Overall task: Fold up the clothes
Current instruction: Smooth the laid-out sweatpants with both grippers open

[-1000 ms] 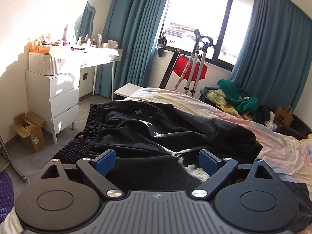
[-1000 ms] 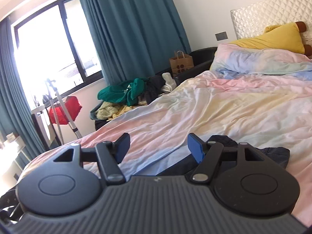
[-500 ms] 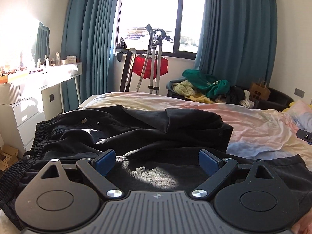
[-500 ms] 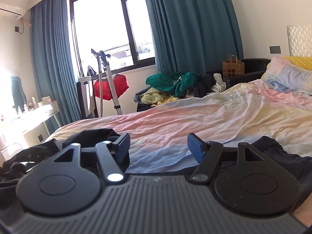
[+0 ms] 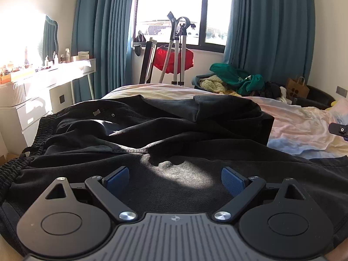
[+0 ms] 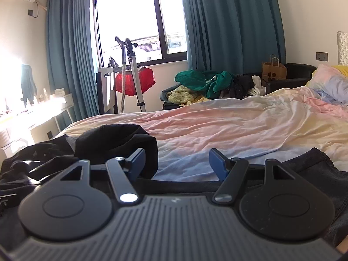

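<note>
On the bed (image 6: 239, 126), black pants (image 5: 152, 130) lie spread for folding; your left hand-held gripper (image 5: 175, 179) and right hand-held gripper (image 6: 176, 162) hover wide, empty, ready to pinch an edge.

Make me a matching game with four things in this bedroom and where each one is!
Things:
1. black garment
2. green clothes
3. paper bag
4. red cloth

Places:
A. hanging below the window
B. spread on the bed, near the tools
C. on top of the clothes heap beyond the bed
D. standing on the dark armchair

Pairs: 1-B, 2-C, 3-D, 4-A
</note>
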The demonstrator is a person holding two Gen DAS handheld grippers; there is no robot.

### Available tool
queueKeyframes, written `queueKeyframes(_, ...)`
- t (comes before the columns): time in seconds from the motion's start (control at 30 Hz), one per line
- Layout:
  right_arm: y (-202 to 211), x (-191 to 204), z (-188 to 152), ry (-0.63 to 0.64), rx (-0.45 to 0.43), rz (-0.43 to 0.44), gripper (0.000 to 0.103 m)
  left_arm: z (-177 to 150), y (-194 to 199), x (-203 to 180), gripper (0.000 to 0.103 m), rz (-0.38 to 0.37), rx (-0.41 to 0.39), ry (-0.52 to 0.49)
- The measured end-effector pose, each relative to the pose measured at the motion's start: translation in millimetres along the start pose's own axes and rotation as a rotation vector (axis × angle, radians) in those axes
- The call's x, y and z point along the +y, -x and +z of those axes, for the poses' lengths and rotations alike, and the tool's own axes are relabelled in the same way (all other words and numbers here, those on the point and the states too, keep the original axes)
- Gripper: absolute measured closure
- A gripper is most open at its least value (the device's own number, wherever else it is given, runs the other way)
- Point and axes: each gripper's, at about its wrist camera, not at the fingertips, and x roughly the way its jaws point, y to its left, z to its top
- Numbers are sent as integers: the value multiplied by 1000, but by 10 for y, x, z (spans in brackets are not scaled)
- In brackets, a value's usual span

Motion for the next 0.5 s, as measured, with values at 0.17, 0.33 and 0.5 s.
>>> queueKeyframes(0.17, -54, 147, -58, 58, 18, 4, 35, -24, -23, -8, 9, -4, 26, -10)
queueKeyframes(0.33, -79, 233, -93, 88, 33, 6, 36, -62, -57, 1, 9, -5, 48, -4)
queueKeyframes(0.5, -90, 241, -92, 89, 44, -16, 36, -101, -78, -43, 9, 9, 51, -24)
